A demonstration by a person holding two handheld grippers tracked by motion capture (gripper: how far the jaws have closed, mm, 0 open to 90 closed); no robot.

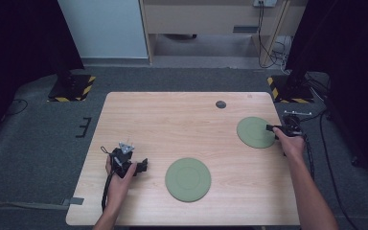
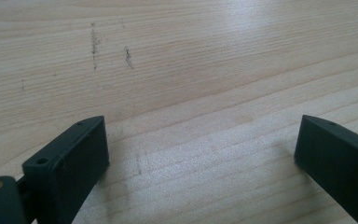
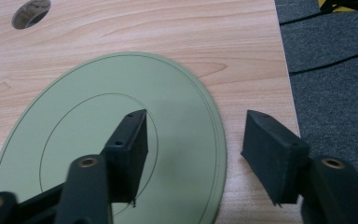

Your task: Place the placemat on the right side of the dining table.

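R gripper (image 1: pixel 271 128) sits at the right edge of the far plate (image 1: pixel 255 132), jaws apart w/ the rim between them; pads look clear of it, though contact is hard to judge from above. Plate lies flat near the table (image 1: pixel 172 120) right edge. L gripper (image 1: pixel 143 165) rests on bare wood, jaws wide, nothing in them. Second plate (image 1: pixel 188 179) is front-center, apart from both.

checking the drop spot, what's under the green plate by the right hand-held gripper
The round green plate lies flat on the light wooden table. Bare wood shows around its rim; whatever lies beneath it is covered.
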